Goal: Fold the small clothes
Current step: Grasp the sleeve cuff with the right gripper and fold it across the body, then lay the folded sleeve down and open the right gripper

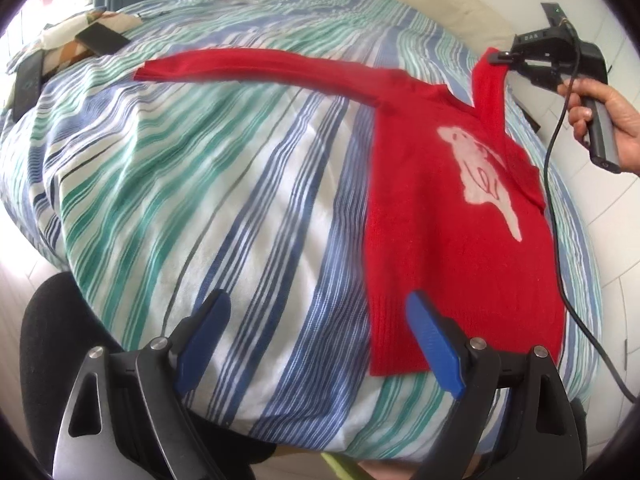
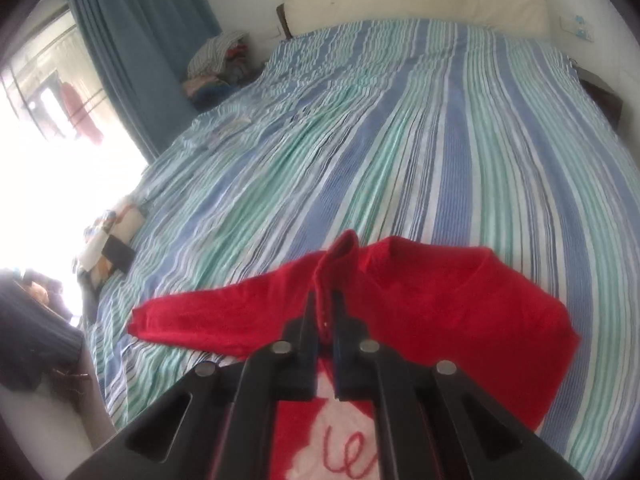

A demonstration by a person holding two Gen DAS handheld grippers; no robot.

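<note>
One fuzzy red knit sweater (image 1: 460,216), striped bedspread (image 1: 200,184).

Big bed (image 1: 200,184) with a blue, green and white striped cover. Red sweater (image 1: 460,240) lies near the right edge; dark phone-like slabs (image 1: 102,42) sit far left.

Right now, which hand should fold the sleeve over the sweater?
Probably the right gripper: it's already shut on one sleeve of the red sweater. The left gripper is open, holding nothing, by the hem.
</note>
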